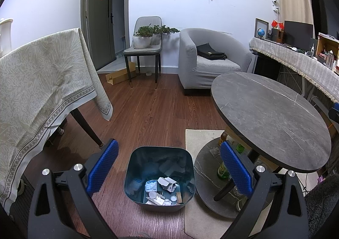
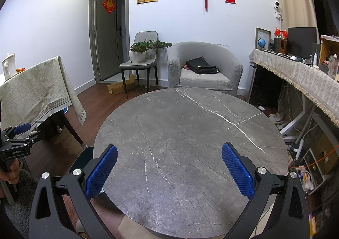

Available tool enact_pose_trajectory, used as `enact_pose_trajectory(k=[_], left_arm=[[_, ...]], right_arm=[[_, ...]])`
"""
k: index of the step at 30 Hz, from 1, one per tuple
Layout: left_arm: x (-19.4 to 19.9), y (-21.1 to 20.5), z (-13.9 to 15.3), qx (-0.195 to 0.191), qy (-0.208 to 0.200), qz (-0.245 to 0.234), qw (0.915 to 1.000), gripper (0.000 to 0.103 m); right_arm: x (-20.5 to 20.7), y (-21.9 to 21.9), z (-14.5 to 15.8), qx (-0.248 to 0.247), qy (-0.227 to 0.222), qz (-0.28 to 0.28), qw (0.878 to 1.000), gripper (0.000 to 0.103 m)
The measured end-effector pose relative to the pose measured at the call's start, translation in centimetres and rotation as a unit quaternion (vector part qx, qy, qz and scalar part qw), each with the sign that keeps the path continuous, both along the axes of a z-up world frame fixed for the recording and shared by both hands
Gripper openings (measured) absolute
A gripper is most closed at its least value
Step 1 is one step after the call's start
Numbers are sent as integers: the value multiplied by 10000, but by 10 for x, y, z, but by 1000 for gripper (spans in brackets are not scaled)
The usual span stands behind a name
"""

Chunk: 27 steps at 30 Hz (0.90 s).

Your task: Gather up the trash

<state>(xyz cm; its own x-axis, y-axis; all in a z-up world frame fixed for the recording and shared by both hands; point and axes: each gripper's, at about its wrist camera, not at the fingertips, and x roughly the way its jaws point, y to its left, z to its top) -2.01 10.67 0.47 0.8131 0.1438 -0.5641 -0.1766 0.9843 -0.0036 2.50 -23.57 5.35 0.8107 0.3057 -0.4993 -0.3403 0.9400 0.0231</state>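
Here the round grey marble-look table (image 2: 190, 143) fills most of the right wrist view, and the right gripper (image 2: 169, 172) hovers above its near half, pointing across it toward the grey armchair (image 2: 204, 67), both blue-padded fingers spread wide with nothing between them. The tabletop is bare under it. Beside the table, on the wood floor, stands one dark teal trash bin (image 1: 159, 177), its right side touching a pale rug (image 1: 197, 143). The left gripper (image 1: 168, 168) is held over the bin, tilted downward so the open mouth sits between its two fingers, which are likewise spread apart and empty. The trash (image 1: 162, 193) lies at the bottom of the bin: crumpled white paper, a pale blue packet and a few small white round lids, too jumbled to count exactly. At the left edge of the right wrist view a hand (image 2: 11, 172) grips the left gripper's handle.
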Motion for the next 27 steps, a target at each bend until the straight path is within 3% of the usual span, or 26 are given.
enact_pose_trajectory(k=[27], left_arm=[[1,-3,0,-22,26,19,10000,99]], right_arm=[[0,0,1,-16,1,4,10000,100]])
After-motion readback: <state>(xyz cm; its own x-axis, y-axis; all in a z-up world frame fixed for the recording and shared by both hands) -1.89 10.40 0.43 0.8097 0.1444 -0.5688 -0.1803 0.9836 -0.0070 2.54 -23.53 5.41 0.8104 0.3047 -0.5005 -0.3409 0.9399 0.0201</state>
